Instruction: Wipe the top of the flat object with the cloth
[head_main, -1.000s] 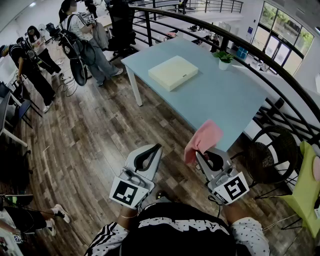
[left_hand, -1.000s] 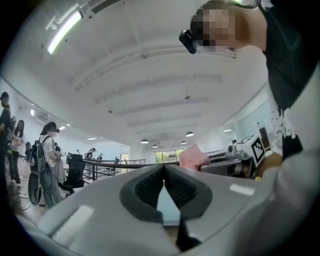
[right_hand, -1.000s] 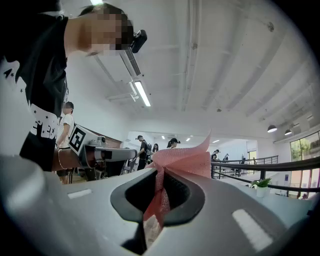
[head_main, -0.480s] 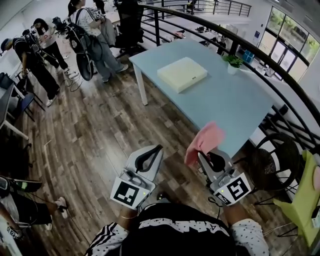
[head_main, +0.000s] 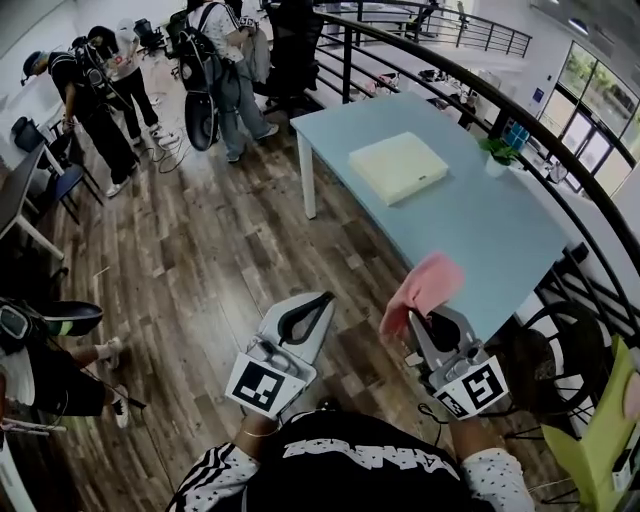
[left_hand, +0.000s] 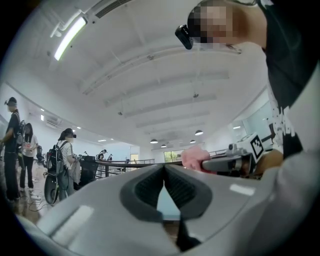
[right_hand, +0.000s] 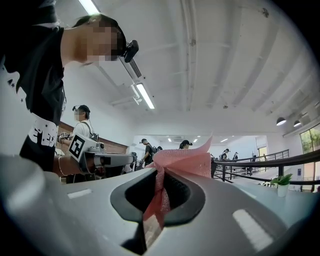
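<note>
Right gripper (head_main: 414, 322) fingers clamped on the cloth (head_main: 428, 288); left gripper (head_main: 322, 298) fingers together, empty. Pad (head_main: 398, 166) lies near the desk's (head_main: 480, 235) far corner, well apart from both.

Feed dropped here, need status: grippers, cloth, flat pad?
Left gripper shut, empty. Right gripper shut on pink cloth. Pale yellow flat square pad untouched on light blue table ahead. Small potted plant apart from it.

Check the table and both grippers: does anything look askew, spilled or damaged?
Nothing stands out. The pad lies flat on the table, the plant stands upright, the cloth is pinched in the right gripper, and the left gripper is shut and empty.
</note>
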